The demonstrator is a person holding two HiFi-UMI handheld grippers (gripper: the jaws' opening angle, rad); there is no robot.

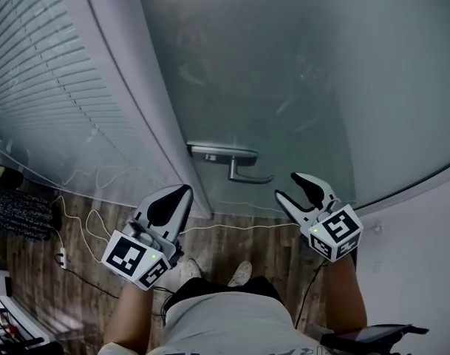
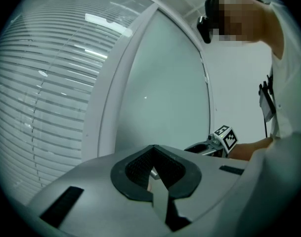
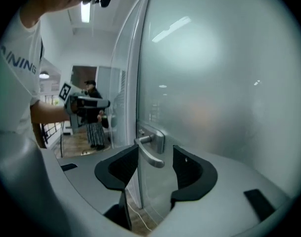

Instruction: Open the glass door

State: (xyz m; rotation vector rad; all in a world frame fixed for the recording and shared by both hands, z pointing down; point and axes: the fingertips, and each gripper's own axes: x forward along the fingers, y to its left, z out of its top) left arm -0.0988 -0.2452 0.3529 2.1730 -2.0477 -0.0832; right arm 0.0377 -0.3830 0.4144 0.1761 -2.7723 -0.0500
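The frosted glass door [image 1: 298,72] fills the upper right of the head view, beside a pale frame and slatted blinds [image 1: 40,80], above a wooden floor [image 1: 232,235]. Its metal lever handle [image 1: 243,170] sits low at the door's left edge. The right tongs [image 1: 287,186] gape wide and empty just short of the lever, which lines up with their gap untouched, while the left tongs [image 1: 182,192] are pressed together on nothing, nearby to the handle's left.

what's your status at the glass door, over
Right tool open, handle just ahead of its jaws, not gripped. Left tool shut, empty, off to the side. Glass door looks closed. Nothing between tool and handle.
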